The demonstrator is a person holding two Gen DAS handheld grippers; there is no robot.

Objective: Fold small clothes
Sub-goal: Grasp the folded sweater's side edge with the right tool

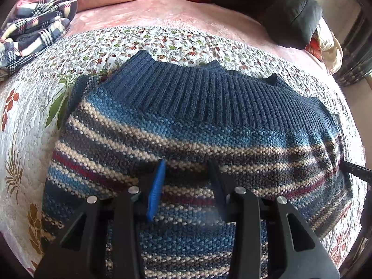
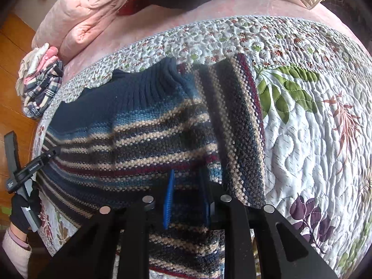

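A knitted sweater [image 1: 186,125] with blue, cream, grey and maroon stripes and a navy ribbed band lies flat on a floral quilt [image 1: 28,125]. My left gripper [image 1: 188,172] hovers low over its striped middle, open, with only flat knit showing between the fingers. In the right wrist view the same sweater [image 2: 130,134] has one striped part [image 2: 241,127] folded over along its right side. My right gripper [image 2: 187,186] is over the sweater's near edge, its blue pads apart and open. The left gripper [image 2: 30,167], held by a gloved hand [image 2: 21,209], is at the sweater's left edge.
A plaid cloth [image 1: 34,34] lies bunched at the quilt's far left. A pink duvet [image 2: 81,16] and a black garment [image 1: 279,7] are piled at the back of the pink bed [image 1: 186,16]. The right gripper's fingertip [image 1: 355,169] reaches in at the sweater's right edge. Wooden floor [image 2: 14,53] lies beyond the bed.
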